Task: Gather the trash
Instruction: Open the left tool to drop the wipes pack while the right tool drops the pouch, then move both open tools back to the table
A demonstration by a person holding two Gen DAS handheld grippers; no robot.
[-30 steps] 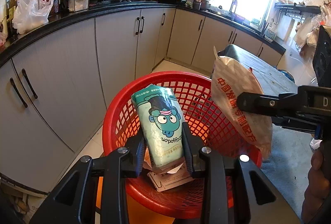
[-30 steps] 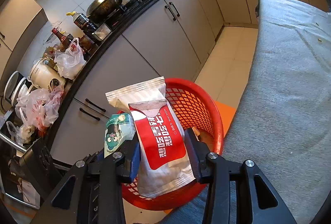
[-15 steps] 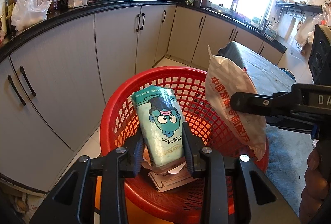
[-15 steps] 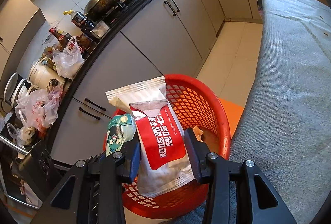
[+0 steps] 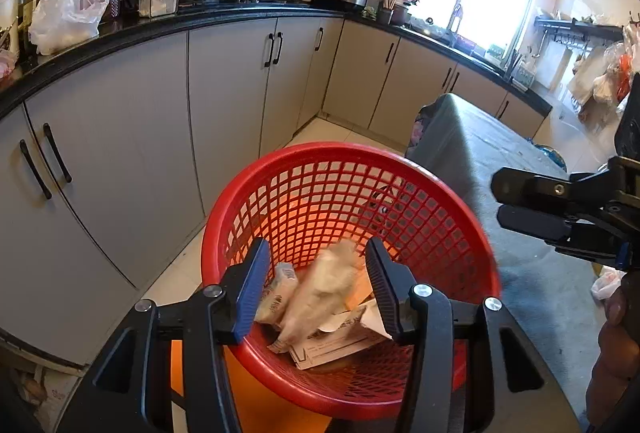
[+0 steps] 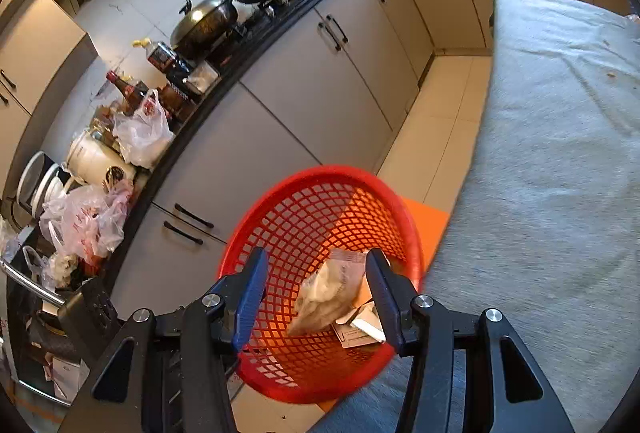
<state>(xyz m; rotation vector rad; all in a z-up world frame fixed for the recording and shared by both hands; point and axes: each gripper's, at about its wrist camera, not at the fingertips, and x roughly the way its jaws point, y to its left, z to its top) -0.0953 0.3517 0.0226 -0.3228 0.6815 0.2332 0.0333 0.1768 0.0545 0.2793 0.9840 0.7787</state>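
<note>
A red mesh basket (image 5: 452,233) stands on the floor beside the table; it also shows in the right wrist view (image 6: 280,217). My left gripper (image 5: 316,283) is open and empty above the basket's near rim. My right gripper (image 6: 316,289) is open and empty above it too, and shows from the side in the left wrist view (image 5: 524,205). Inside the basket lie a blurred pale wrapper (image 5: 324,293), a small white packet (image 5: 276,291) and a flat white carton (image 5: 340,343). The right wrist view shows the blurred wrapper (image 6: 324,293) and the carton (image 6: 360,333).
Grey kitchen cabinets (image 5: 140,137) with a black counter run along the left and back. A table with a grey cloth (image 6: 560,173) is right of the basket. An orange mat (image 6: 430,221) lies under the basket. Plastic bags (image 6: 80,221) and pots crowd the counter.
Both grippers have opened. The green cartoon packet left my left gripper and the red-and-white bag left my right gripper; both dropped into the basket, one still blurred.
</note>
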